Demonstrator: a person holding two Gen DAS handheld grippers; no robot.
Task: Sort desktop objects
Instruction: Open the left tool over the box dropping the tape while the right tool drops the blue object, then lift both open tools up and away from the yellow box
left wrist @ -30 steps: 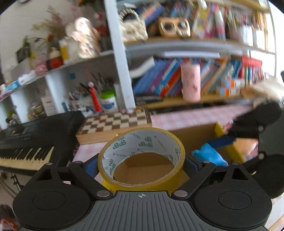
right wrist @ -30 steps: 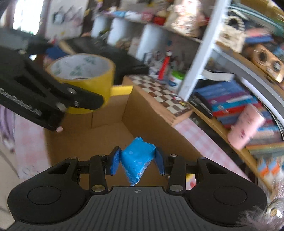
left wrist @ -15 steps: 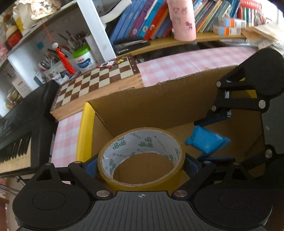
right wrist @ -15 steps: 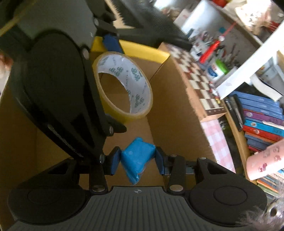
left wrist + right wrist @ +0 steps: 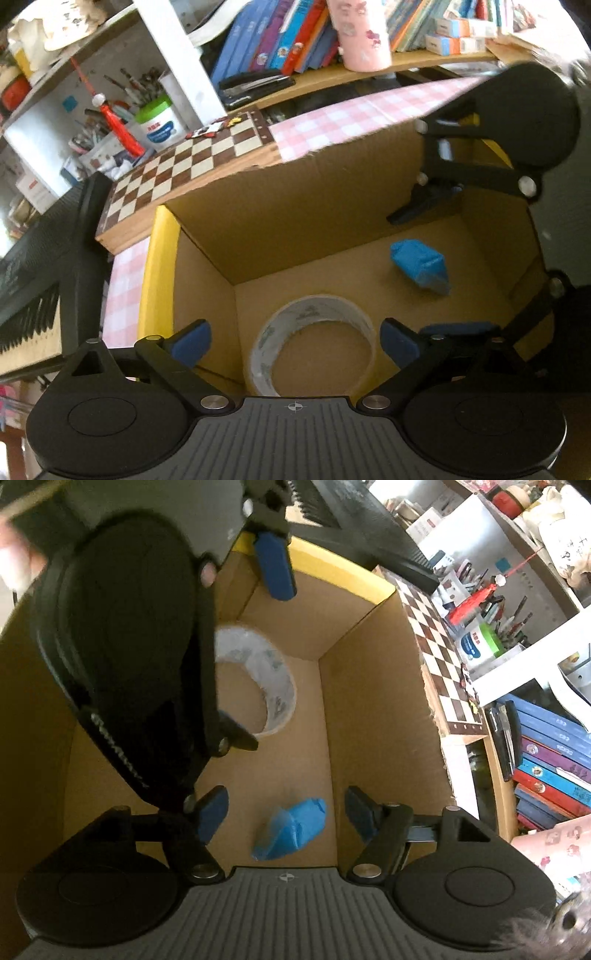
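An open cardboard box (image 5: 295,221) (image 5: 380,701) fills both views. A roll of yellow tape (image 5: 314,343) (image 5: 273,686) lies flat on its floor near the yellow-edged corner. My left gripper (image 5: 295,338) hangs above the roll, its jaws opening and the pads clear of it. A crumpled blue packet (image 5: 421,266) (image 5: 291,830) lies on the floor by the far wall. Above the packet, my right gripper (image 5: 286,814) has its jaws opening, with neither pad touching it. The left gripper's body hides part of the tape in the right wrist view.
A chessboard (image 5: 192,162) borders the box on a pink checked cloth (image 5: 351,118). A black keyboard (image 5: 33,266) lies to the left. Shelves behind hold books, a pink cup (image 5: 362,37), a green-lidded jar (image 5: 159,122) and a black stapler (image 5: 255,85).
Both grippers sank into the box. The left one let go of the tape roll and the right one let go of the blue packet; both things now lie on the box floor.
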